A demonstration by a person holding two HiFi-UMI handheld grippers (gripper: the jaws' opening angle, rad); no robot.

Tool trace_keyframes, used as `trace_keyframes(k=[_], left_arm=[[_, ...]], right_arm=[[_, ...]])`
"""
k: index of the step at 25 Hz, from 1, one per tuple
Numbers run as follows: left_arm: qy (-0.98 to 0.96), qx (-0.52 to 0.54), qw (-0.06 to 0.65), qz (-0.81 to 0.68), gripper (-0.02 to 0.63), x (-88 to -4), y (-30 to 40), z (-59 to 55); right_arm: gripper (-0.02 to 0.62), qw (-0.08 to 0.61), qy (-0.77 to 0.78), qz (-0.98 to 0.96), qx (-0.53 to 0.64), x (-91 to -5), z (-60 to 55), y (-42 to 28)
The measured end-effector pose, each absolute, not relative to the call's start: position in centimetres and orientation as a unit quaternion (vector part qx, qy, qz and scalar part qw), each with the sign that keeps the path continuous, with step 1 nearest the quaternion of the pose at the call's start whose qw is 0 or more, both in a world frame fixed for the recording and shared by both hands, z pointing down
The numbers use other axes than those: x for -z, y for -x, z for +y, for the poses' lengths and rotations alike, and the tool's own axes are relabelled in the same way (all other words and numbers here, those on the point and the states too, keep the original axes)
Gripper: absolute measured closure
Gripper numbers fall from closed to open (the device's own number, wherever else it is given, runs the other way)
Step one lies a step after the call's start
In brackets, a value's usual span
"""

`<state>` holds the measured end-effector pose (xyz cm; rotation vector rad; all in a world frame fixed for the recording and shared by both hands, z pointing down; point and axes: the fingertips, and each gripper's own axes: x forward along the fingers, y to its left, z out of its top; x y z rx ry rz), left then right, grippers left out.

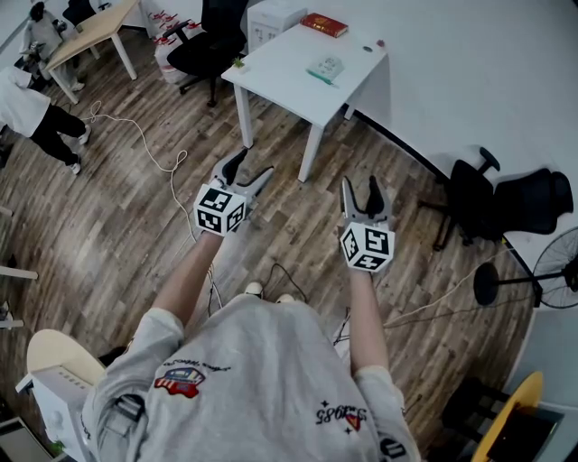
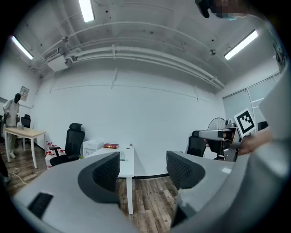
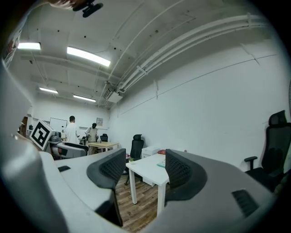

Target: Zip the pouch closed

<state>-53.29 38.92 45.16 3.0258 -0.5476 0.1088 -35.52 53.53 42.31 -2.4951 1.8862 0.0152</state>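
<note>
Stage: task not under way yet. The person stands back on the wood floor [image 1: 135, 226], both tools raised at chest height. Looks like a ready stance before the approach.
L tool: left gripper [image 1: 253, 164] is held level and aimed twd the white table [image 1: 289, 63]. Jaws are wide apart w/ nothing between the pads, only floor and a table leg beyond.
R tool: right gripper [image 1: 360, 183] is also level and just beside the left one. Jaws are spread and empty; its own view shows the table corner through the gap.
Why level: my read is both are pointed at the table so the cams frame the work area on the walk in.
Pouch: not clearly made out. A pale flat item [image 1: 325, 68] w/ a green edge lies on the tabletop near the right-hand edge. Best guess that's it, but too small to confirm, and no zip is visible.
Other stuff on top: red book [image 1: 323, 24] at the far corner and two tiny bits near it, apart from the pale item.
Gap: both grippers are well apart from the table, so nothing is in reach.
Next, prob: step up and pin the pouch w/ one tool while the other takes the zip pull. Two open jaws suit that.
Watch: cable [image 1: 144, 144] trails across the floor on the left, a trip risk.
</note>
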Motion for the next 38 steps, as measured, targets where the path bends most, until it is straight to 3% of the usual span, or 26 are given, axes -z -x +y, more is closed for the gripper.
trace_keyframes(k=[20, 38], left_arm=[[-0.982, -0.047, 0.046, -0.176, 0.301, -47.2, 49.2, 44.3], [-0.986, -0.037, 0.053, -0.156, 0.301, -48.1, 38.3, 28.8]], right_arm=[[0.331, 0.009, 0.789, 0.614, 0.015, -44.6, 57.6, 30.9], [0.331, 0.002, 0.800, 0.599, 0.021, -45.7, 42.8, 21.0]])
